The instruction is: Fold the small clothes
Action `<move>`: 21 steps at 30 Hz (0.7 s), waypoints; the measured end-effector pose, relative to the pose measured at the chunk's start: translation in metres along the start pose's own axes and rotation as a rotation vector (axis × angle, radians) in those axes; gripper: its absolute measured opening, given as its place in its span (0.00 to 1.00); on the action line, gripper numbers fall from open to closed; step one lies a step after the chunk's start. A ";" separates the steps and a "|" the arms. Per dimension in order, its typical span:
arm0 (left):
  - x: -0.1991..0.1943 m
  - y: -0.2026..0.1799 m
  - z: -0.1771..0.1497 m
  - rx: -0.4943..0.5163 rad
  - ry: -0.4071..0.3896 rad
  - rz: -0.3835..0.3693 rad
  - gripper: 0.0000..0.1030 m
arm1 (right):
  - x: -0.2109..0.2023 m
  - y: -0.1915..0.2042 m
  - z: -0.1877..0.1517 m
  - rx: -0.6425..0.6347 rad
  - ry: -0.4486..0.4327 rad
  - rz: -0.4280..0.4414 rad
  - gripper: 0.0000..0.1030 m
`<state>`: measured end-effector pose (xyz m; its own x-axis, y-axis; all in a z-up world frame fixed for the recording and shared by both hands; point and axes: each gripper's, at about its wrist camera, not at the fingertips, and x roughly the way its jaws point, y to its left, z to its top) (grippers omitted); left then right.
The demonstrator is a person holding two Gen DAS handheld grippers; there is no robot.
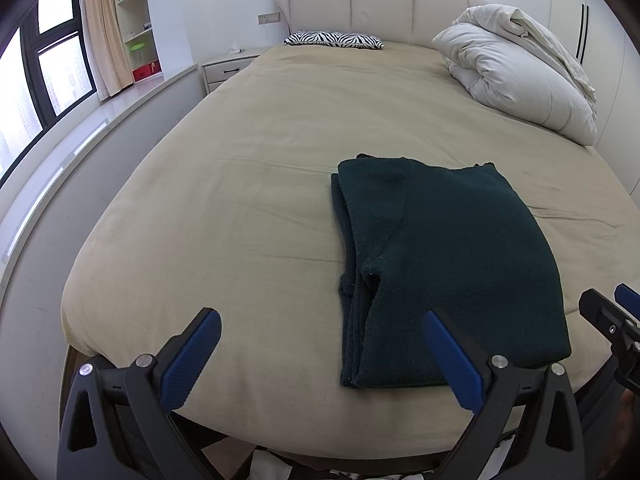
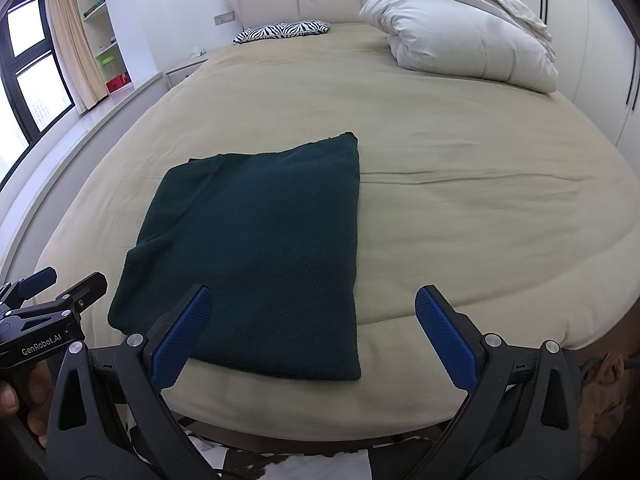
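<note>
**Ana:** Dark-green knit, already down to a tidy rectangle. The garment (image 2: 256, 248) lies flat on the beige sheet (image 2: 460, 216), close to the near edge of the bed, and nothing is gripping it.

**Ben:** And the tongs?

**Ana:** Both released. The left gripper (image 1: 320, 356) hangs with its fingers spread over the garment's near-left corner; the right gripper (image 2: 312, 336) hangs spread over the near-right corner. Neither touches cloth.

**Ben:** So what's the step?

**Ana:** I'd judge 1 more fold, or a final squaring. The left side shows 2 or 3 stacked layers with a loose tuck near the front. To do it well, pinch all the layers at each near corner together, lift evenly, and carry them toward the far edge so the hems meet.

**Ben:** Room?

**Ana:** Plenty ahead: open sheet runs up to the zebra pillow (image 1: 334, 39) and the rolled duvet (image 2: 464, 28), both well apart. The tight side is behind, where the near hem sits just beside the mattress edge, so any drag backwards could slide it off.
</note>
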<state>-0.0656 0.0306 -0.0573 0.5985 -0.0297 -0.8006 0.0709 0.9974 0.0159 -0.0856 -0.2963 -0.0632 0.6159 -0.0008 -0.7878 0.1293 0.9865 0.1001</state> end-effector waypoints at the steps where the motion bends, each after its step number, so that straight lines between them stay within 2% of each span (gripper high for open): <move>1: 0.000 0.000 0.000 0.001 0.000 0.000 1.00 | 0.000 0.000 0.000 0.000 0.000 -0.001 1.00; 21: -0.001 0.000 -0.001 0.000 -0.001 0.003 1.00 | 0.000 0.001 -0.001 0.003 0.000 0.004 1.00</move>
<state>-0.0666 0.0305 -0.0569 0.5997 -0.0273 -0.7997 0.0697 0.9974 0.0182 -0.0860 -0.2952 -0.0634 0.6166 0.0027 -0.7872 0.1294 0.9860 0.1048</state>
